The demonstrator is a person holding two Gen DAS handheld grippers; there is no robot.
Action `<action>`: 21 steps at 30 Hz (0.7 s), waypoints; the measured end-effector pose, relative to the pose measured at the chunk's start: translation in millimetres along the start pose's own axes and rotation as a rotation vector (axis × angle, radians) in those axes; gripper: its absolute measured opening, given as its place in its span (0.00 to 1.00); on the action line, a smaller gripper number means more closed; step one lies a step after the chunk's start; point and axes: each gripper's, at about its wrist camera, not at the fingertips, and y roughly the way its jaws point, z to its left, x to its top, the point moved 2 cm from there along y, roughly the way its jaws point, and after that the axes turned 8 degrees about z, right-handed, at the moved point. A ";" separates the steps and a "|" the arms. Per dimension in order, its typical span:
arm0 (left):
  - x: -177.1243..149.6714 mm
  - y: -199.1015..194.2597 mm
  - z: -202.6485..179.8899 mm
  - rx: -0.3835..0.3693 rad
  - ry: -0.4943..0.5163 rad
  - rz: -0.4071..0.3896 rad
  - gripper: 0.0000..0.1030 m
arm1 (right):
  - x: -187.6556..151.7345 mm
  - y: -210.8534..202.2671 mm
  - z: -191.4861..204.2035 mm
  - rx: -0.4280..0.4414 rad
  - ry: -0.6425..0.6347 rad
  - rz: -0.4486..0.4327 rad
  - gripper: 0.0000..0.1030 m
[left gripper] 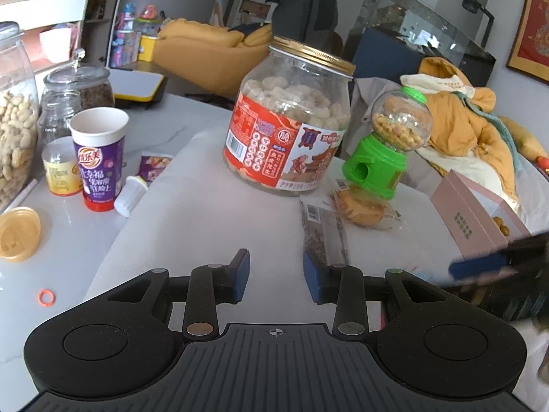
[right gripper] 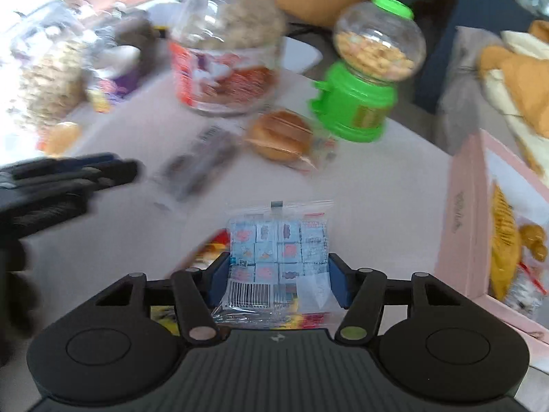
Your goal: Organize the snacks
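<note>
White table (left gripper: 192, 219) in a lived-in room, yellow sofa (left gripper: 202, 44) at the back, snacks all over.

The right gripper (right gripper: 278, 276) points steeply down at a clear zip bag (right gripper: 279, 257) of little blue-wrapped candies. The bag sits right between its blue pads, long axis running straight away from the gripper, zip end far, barcode end near. Can't tell if the pads are actually pressing on it; they're at about bag width.

Ahead of it: a wrapped bun (right gripper: 279, 135), a green candy dispenser (right gripper: 367, 68) and a big jar (right gripper: 226, 44). To its right is a pink box (right gripper: 463, 206), open side up.

The left gripper (left gripper: 276, 274) is only partly open with nothing in it. A dark snack bar (left gripper: 324, 233) lies just past its right pad, long axis pointing away.
</note>
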 end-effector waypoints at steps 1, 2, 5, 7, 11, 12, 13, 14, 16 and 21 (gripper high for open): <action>0.1 -0.1 0.6 0.003 -0.002 0.000 0.38 | 3.5 -6.7 -1.5 0.036 0.025 -0.025 0.61; 0.1 -0.5 1.2 0.005 -0.004 -0.001 0.38 | 8.5 -12.9 -2.7 0.065 0.060 -0.062 0.68; 0.5 -0.6 5.4 0.009 -0.020 -0.006 0.38 | 30.5 -20.1 -11.3 0.091 0.183 -0.196 0.81; 0.9 0.8 8.1 0.007 -0.035 0.002 0.38 | 44.3 -10.6 -11.6 0.048 0.206 -0.242 0.81; 1.1 3.0 9.0 0.002 -0.038 0.013 0.38 | 63.2 28.5 -14.7 -0.092 0.232 -0.204 0.80; 1.0 2.9 8.6 0.000 -0.036 0.013 0.38 | 66.4 38.9 -19.2 -0.075 0.259 -0.191 0.80; 0.7 3.2 8.1 -0.003 -0.034 0.014 0.38 | 69.2 47.5 -24.6 -0.044 0.288 -0.177 0.81; 0.4 3.6 7.7 -0.001 -0.031 0.015 0.38 | 71.6 54.0 -30.5 0.002 0.316 -0.168 0.82; -0.6 3.9 7.3 0.003 -0.028 0.015 0.38 | 75.2 65.0 -38.0 0.075 0.353 -0.143 0.86; -1.0 2.8 6.7 -0.014 -0.026 0.004 0.38 | 77.2 58.5 -32.9 0.053 0.256 -0.119 0.64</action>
